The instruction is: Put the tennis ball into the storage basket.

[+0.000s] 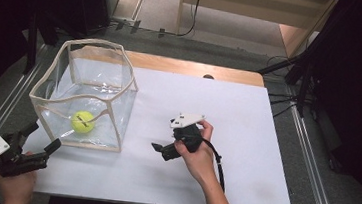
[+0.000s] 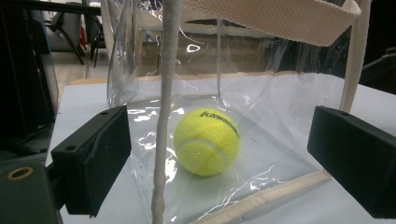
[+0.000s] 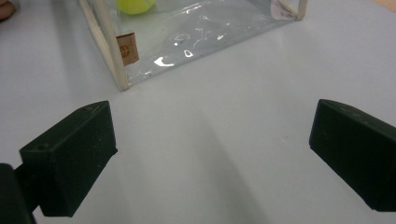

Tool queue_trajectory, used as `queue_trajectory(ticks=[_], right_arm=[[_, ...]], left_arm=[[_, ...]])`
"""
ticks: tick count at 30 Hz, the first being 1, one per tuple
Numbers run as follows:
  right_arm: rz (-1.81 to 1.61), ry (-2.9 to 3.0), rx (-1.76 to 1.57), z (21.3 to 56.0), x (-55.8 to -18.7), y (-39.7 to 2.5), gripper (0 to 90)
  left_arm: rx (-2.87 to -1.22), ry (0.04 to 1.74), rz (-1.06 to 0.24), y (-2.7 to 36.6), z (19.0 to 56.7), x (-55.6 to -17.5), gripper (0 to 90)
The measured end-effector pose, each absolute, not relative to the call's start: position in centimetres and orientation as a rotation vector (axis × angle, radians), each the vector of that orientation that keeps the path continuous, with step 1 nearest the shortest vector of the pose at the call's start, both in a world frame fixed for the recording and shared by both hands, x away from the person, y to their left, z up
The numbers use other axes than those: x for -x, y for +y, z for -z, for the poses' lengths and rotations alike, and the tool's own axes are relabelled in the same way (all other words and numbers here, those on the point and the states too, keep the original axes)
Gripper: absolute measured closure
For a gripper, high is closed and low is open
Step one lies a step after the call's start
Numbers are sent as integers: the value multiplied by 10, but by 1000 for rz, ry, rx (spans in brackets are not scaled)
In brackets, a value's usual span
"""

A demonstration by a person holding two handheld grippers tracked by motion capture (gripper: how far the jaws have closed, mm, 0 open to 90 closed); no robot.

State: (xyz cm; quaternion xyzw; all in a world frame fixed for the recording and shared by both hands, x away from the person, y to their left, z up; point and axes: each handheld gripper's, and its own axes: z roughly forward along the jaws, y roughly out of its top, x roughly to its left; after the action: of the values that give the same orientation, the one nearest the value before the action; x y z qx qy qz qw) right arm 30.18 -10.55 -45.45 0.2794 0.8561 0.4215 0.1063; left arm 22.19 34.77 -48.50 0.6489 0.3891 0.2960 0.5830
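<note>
A clear plastic bag (image 1: 89,93) with cream fabric trim is standing upright on a white table (image 1: 246,138), toward its left side. 1 yellow tennis ball (image 1: 83,121) is lying inside, on the bag's bottom. The left gripper (image 1: 42,139) is sitting just beside the bag's near left corner, jaws spread wide apart, holding nothing, facing the ball through the plastic. The right gripper (image 1: 157,147) is resting low over bare table to the bag's right, jaws also wide apart and empty, pointing toward the bag.
</note>
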Motion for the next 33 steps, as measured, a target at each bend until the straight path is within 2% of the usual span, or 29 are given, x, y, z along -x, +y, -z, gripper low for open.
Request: queue_trajectory(ticks=[33], right_arm=[[-1248, 2424, -978, 473, -277, -170, 0]], left_arm=[[-1521, 909, -693, 346, 485, -222, 65]])
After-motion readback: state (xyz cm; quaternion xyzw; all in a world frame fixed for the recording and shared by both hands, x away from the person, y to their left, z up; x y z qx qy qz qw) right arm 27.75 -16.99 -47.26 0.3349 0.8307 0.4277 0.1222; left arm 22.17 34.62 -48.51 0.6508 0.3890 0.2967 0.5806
